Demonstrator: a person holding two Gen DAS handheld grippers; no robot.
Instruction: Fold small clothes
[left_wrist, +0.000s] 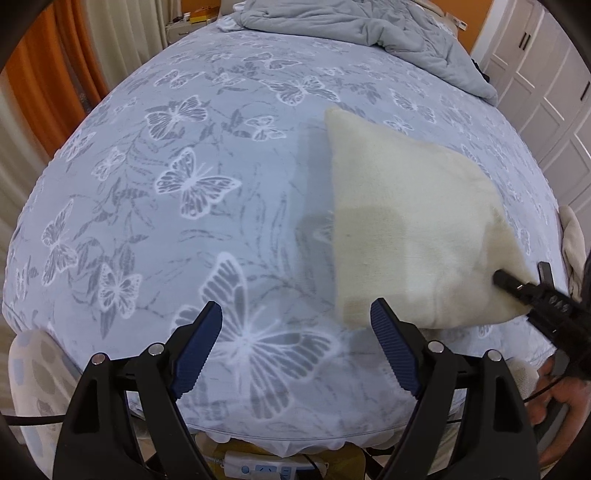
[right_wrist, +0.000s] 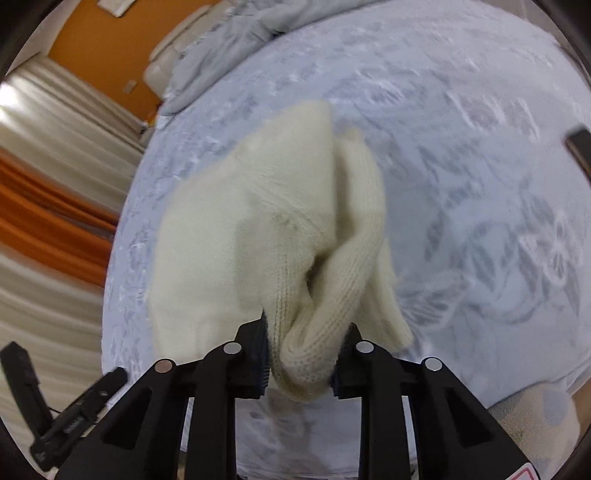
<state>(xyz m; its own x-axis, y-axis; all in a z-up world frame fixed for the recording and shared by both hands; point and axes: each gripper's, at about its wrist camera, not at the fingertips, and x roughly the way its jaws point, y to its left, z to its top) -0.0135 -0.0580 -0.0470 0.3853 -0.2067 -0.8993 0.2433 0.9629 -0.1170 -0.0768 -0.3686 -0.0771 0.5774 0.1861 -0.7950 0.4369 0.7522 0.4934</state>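
Note:
A small cream knit garment (left_wrist: 406, 221) hangs over the blue butterfly bedspread (left_wrist: 184, 184), lifted by one corner at the right. My right gripper (right_wrist: 303, 354) is shut on a bunched edge of the cream garment (right_wrist: 258, 229), which drapes away from it; it also shows in the left wrist view (left_wrist: 517, 284) at the garment's lower right corner. My left gripper (left_wrist: 295, 325) is open and empty, low over the bedspread, just left of the garment's near edge.
A rumpled grey duvet (left_wrist: 351, 29) lies at the far end of the bed. White wardrobe doors (left_wrist: 546, 92) stand at the right, orange and cream curtains (left_wrist: 44, 74) at the left. More pale cloth (left_wrist: 572, 236) lies at the bed's right edge.

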